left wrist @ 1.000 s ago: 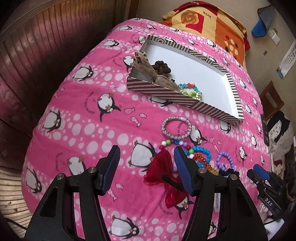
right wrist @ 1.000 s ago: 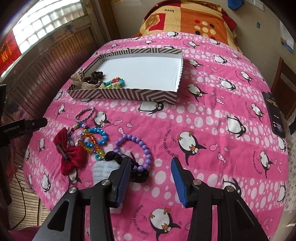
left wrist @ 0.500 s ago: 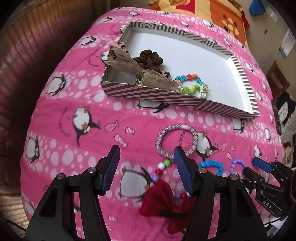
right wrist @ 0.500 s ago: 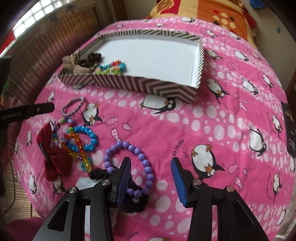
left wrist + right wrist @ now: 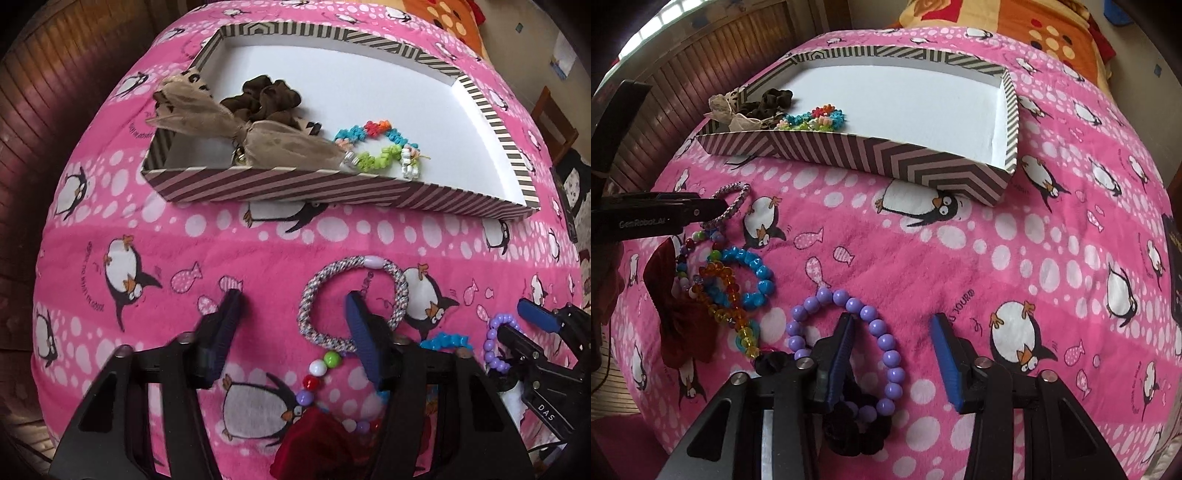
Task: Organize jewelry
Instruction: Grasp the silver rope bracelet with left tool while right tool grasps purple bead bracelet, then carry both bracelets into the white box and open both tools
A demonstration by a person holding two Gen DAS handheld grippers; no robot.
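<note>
My left gripper [image 5: 291, 317] points down at a braided silver-pink hair ring [image 5: 332, 266] on the pink penguin blanket. Its right finger stands inside the ring and the ring's left arc lies between the closing jaws, untouched by the pads. My right gripper [image 5: 894, 332] hangs over a purple bead bracelet [image 5: 886, 347]. Its left finger is inside the loop, the right arc sits between the closing jaws, and the pads are clear of the beads. The striped box [image 5: 332, 188] behind holds a brown scrunchie [image 5: 269, 96], a tan bow [image 5: 258, 136] and a colourful flower bracelet [image 5: 373, 147].
Between the two grippers lie a red bow [image 5: 679, 325], a blue bead bracelet [image 5: 757, 273], an amber bead bracelet [image 5: 727, 295], a mixed-colour bead strand [image 5: 317, 369] and a black scrunchie [image 5: 857, 428]. A wooden wall [image 5: 701, 74] is at the left, a pillow [image 5: 1034, 26] behind.
Both grippers came down and forward toward the blanket. The left one now straddles the braided ring with narrower jaws. The right one moved over the purple bracelet.
</note>
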